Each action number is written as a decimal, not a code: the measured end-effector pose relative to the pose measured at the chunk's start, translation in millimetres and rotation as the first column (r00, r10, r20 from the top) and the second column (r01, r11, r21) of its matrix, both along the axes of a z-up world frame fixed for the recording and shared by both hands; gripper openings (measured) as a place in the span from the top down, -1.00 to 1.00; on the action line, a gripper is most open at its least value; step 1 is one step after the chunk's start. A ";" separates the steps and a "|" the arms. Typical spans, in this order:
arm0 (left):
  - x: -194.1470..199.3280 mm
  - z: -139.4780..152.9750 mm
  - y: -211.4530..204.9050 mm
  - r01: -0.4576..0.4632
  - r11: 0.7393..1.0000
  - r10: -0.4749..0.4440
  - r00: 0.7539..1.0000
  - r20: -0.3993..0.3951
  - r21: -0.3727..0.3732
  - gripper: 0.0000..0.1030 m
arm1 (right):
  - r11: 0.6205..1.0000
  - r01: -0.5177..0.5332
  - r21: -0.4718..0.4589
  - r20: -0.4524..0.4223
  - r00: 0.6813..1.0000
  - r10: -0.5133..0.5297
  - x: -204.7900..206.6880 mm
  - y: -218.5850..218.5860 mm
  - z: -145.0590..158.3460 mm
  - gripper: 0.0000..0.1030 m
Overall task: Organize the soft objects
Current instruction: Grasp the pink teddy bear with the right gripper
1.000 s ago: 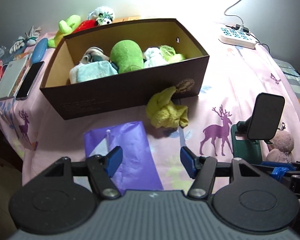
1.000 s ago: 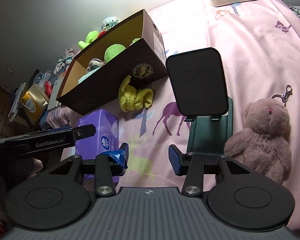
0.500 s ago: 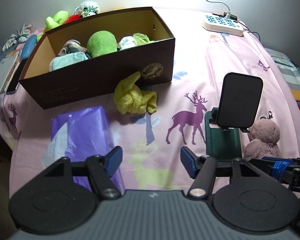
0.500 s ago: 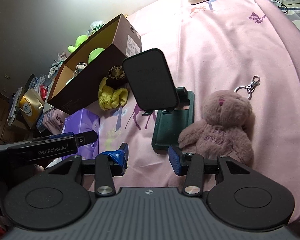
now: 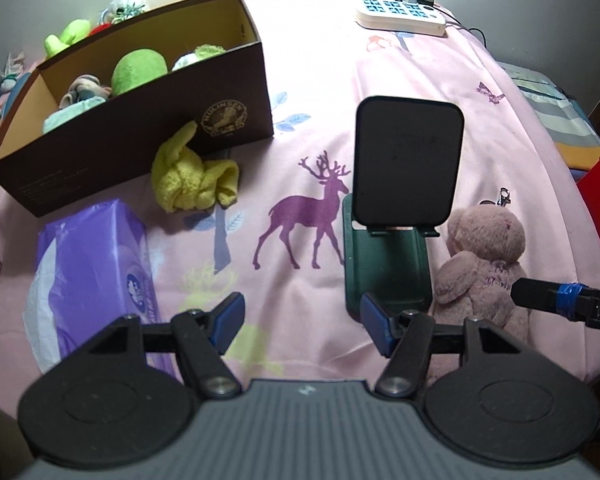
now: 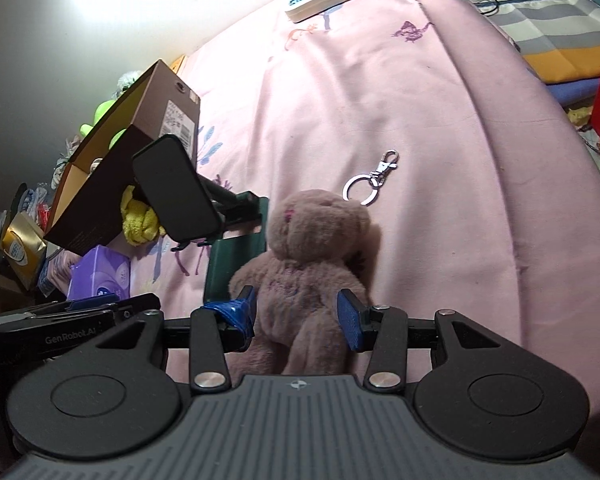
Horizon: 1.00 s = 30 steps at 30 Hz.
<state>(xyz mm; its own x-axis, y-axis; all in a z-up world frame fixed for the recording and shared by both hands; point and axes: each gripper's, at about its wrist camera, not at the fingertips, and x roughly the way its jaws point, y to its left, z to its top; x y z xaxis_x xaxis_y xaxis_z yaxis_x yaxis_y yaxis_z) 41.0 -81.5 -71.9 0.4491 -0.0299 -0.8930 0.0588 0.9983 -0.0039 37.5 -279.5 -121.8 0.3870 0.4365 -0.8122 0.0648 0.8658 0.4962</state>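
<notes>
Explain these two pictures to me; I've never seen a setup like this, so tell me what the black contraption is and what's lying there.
A person holds a two-finger gripper in each hand, each with its own camera looking along the fingers. On a pink sheet lie a brown box of soft toys, a yellow cloth, a purple tissue pack, a phone stand and a plush bear. The left gripper is open over bare sheet. The right gripper is open around the bear, holding nothing.

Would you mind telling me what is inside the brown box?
The brown box holds a round green plush, a pale blue cloth item, a grey-pink bundle and white and light green pieces. Its front wall hides anything lower down.
</notes>
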 end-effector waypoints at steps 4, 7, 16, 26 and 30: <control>2.8 -6.2 -8.8 0.014 1.000 -0.013 1.000 -0.021 0.004 -0.22 | 1.000 0.015 0.009 -0.044 0.999 -0.014 -1.3 -12.1 -16.7 0.45; 4.6 -10.5 -12.3 0.016 1.000 -0.016 0.999 -0.036 0.010 -0.22 | 0.998 0.035 0.055 -0.083 0.996 -0.031 -1.8 -20.7 -29.1 0.44; 8.4 -19.4 -17.6 0.025 0.999 -0.023 0.997 -0.075 0.026 -0.22 | 0.966 0.099 0.240 -0.134 0.989 -0.068 -0.5 -35.6 -47.3 0.38; 7.0 -22.7 -13.5 0.017 0.999 -0.015 0.996 -0.087 0.030 -0.22 | 0.944 0.009 0.331 -0.045 0.999 0.006 8.5 -18.3 -41.1 0.36; 5.2 -23.8 -8.9 0.002 1.000 0.000 0.996 -0.092 0.031 -0.22 | 0.963 -0.001 0.270 -0.077 0.997 0.023 16.2 -4.6 -50.8 0.35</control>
<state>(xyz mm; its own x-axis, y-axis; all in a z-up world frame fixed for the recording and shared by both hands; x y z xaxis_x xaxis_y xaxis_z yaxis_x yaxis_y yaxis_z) 46.2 -90.4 -95.7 0.3651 -0.0017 -0.9309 0.0607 0.9979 0.0220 53.7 -284.1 -172.6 0.3199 0.6476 -0.6916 0.1036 0.7016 0.7050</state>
